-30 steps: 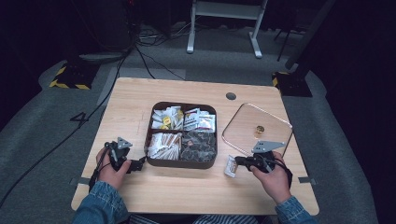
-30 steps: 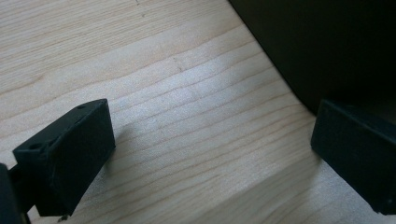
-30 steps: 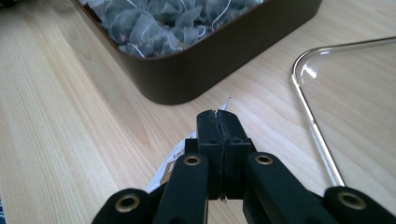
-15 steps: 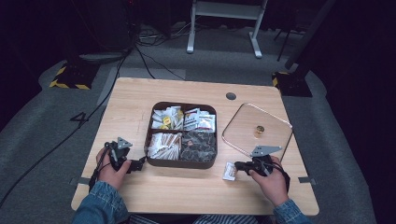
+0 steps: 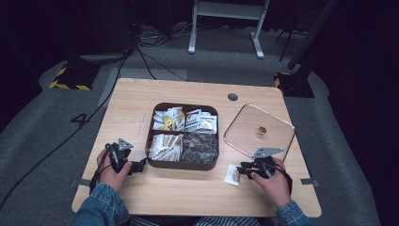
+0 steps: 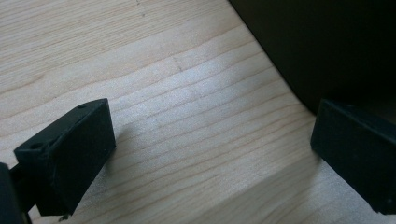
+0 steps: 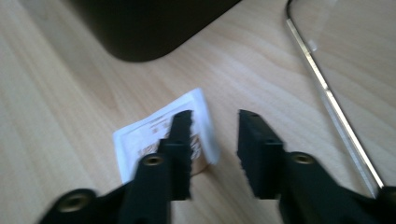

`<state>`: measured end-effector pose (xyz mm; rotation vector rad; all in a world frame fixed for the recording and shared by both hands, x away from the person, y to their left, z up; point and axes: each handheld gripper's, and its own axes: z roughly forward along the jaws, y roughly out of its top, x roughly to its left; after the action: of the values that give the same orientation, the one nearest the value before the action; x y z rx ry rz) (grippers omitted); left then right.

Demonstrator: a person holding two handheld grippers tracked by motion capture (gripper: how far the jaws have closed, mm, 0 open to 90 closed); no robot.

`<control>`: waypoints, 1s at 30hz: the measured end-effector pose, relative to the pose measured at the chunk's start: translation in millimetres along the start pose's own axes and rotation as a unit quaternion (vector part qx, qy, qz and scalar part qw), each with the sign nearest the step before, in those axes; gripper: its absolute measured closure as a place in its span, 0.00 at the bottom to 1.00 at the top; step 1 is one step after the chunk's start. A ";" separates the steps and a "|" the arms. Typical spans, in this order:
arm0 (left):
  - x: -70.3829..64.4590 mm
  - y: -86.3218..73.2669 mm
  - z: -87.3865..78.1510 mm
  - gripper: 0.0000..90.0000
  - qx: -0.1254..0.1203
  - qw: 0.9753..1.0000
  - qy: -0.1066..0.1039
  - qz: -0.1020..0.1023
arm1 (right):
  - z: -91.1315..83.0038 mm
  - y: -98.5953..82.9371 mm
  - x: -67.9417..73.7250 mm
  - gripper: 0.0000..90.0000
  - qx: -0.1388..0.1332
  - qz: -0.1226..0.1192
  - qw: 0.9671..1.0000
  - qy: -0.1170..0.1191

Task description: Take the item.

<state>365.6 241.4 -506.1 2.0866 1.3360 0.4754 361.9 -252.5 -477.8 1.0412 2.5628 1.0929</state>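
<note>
A dark four-compartment tray (image 5: pixel 183 165) full of packets sits mid-table. Its clear square lid (image 5: pixel 242 141) with a gold knob (image 5: pixel 261 131) lies flat to the right. A small white packet (image 5: pixel 232 174) (image 7: pixel 140 135) lies on the wood in front of the tray's right corner. My right gripper (image 5: pixel 242 169) (image 7: pixel 215 126) is open just right of the packet, its left jaw over the packet's edge, nothing held. My left gripper (image 5: pixel 142 165) (image 6: pixel 210 135) rests open on the table at the tray's left front corner (image 6: pixel 327 51), with bare wood between the jaws.
The wooden table (image 5: pixel 136 106) has a round cable hole (image 5: pixel 232 97) at the back. The lid's metal-edged rim (image 7: pixel 327 93) runs close to the right gripper. Cables and a white stand (image 5: pixel 226 14) are on the floor beyond.
The right gripper pulled back toward the person and let the white packet lie on the table. The left gripper stayed put.
</note>
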 end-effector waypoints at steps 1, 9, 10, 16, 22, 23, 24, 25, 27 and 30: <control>0.0 0.0 0.0 0.00 0.000 1.000 0.000 0.000 | -0.3 -0.2 -0.7 0.67 -0.003 0.000 1.000 -0.003; 0.3 0.2 -0.1 0.00 0.001 1.000 -0.001 0.000 | -4.7 4.0 -2.5 0.59 -0.023 0.001 1.000 -0.005; 0.3 0.2 -0.1 0.00 0.001 1.000 -0.001 0.000 | -4.7 4.0 -2.5 0.59 -0.023 0.001 1.000 -0.005; 0.2 0.1 -0.1 0.00 0.001 1.000 -0.002 0.000 | -12.5 10.0 -4.8 0.58 -0.032 0.001 0.999 -0.005; 0.3 0.2 -0.1 0.00 0.002 1.000 -0.002 0.000 | -22.9 21.4 -12.2 0.55 -0.040 -0.001 0.999 -0.018; 0.3 0.2 -0.1 0.00 0.002 1.000 -0.002 0.000 | -24.9 23.7 -13.1 0.55 -0.041 -0.001 0.999 -0.020; 0.2 0.1 -0.1 0.00 0.001 1.000 -0.002 0.000 | -28.7 28.3 -15.0 0.54 -0.043 -0.004 0.999 -0.024; 0.2 0.1 0.1 0.00 0.000 1.000 -0.001 0.000 | -30.4 30.6 -16.2 0.54 -0.044 -0.005 0.999 -0.025; 0.3 0.2 0.0 0.00 0.001 1.000 -0.001 0.001 | -33.7 35.2 -18.7 0.54 -0.047 -0.007 0.998 -0.029; 0.5 0.3 0.4 0.00 0.000 1.000 -0.002 0.001 | -38.5 42.1 -22.1 0.53 -0.051 -0.006 0.998 -0.034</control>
<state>366.3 241.7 -506.2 2.0872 1.3328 0.4728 385.5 -268.5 -423.7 1.0183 2.4298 1.1524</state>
